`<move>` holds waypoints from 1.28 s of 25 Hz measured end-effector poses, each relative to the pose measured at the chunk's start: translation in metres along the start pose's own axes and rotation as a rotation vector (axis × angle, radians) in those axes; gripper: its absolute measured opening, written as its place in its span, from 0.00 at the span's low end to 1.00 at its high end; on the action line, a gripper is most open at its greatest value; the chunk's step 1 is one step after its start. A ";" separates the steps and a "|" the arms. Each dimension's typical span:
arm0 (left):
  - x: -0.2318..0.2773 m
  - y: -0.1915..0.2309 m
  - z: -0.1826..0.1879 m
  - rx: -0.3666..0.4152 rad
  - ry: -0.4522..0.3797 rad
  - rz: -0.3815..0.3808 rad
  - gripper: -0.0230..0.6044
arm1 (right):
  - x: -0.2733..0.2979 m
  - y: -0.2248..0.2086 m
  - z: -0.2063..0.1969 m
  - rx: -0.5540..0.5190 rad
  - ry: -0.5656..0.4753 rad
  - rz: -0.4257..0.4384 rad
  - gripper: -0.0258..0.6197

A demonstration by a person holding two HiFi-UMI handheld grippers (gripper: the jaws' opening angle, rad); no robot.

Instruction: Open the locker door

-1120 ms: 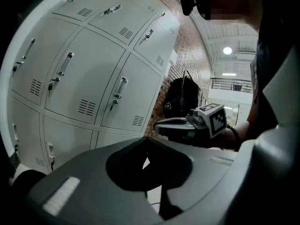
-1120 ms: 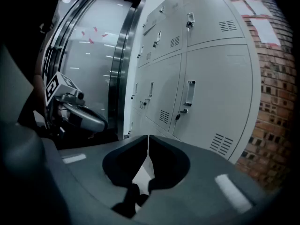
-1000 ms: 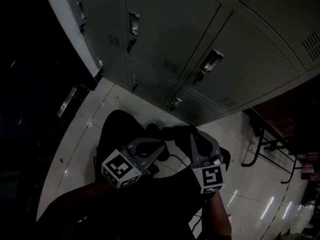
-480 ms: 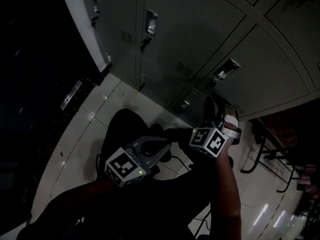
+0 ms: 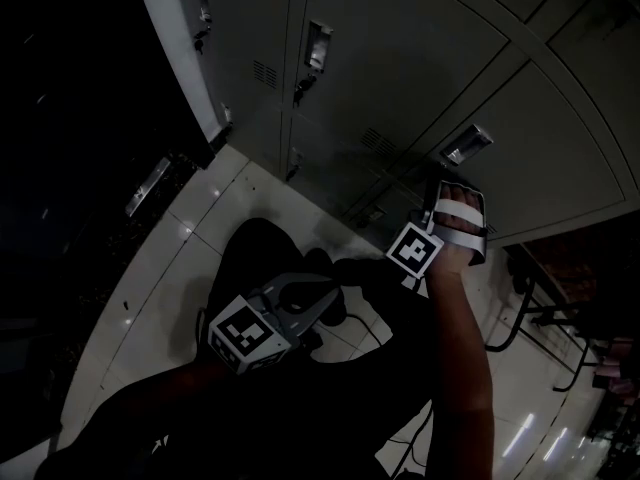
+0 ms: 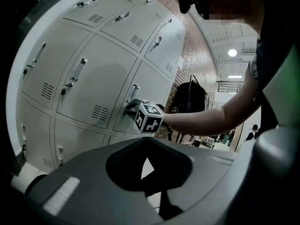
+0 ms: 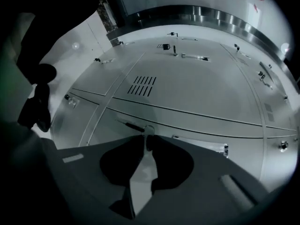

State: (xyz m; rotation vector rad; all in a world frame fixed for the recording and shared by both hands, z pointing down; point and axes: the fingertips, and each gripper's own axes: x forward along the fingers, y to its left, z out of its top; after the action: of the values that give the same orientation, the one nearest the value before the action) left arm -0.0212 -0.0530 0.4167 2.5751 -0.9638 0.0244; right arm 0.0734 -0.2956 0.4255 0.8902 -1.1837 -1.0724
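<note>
Many grey lockers (image 5: 400, 58) stand on a shiny white tile floor (image 5: 170, 258) in a dim room, the right tool (image 5: 445, 196) up at one locker door (image 5: 540, 138). From the left tool (image 6: 147, 139), its jaws meet on nothing; that door has a long handle (image 6: 133, 93). From the right tool, narrow jaws are closing, a round knob (image 7: 149, 130) just past their tips.

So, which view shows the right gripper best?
The left gripper view: the right gripper side-on, at a locker handle. The head view shows only its back. Its own view shows just closing jaws, nothing pressed between them.
</note>
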 end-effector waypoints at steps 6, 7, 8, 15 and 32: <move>0.001 -0.005 0.000 -0.001 -0.002 -0.010 0.05 | -0.028 0.009 0.003 0.030 -0.039 0.008 0.08; 0.001 -0.006 -0.001 0.001 -0.002 -0.012 0.06 | -0.042 0.014 0.003 0.033 -0.052 0.015 0.08; 0.001 -0.006 -0.003 0.003 0.000 -0.014 0.05 | -0.058 0.020 0.002 0.036 -0.065 0.022 0.08; 0.002 -0.013 -0.014 0.014 0.032 -0.038 0.06 | -0.163 0.052 -0.027 0.052 -0.102 0.045 0.10; 0.018 -0.046 -0.016 0.046 0.070 -0.095 0.05 | -0.246 0.096 -0.140 0.158 0.059 0.067 0.09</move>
State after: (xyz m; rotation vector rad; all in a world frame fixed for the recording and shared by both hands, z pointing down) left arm 0.0240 -0.0267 0.4183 2.6408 -0.8234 0.1117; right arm 0.2172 -0.0335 0.4256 0.9907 -1.2534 -0.9019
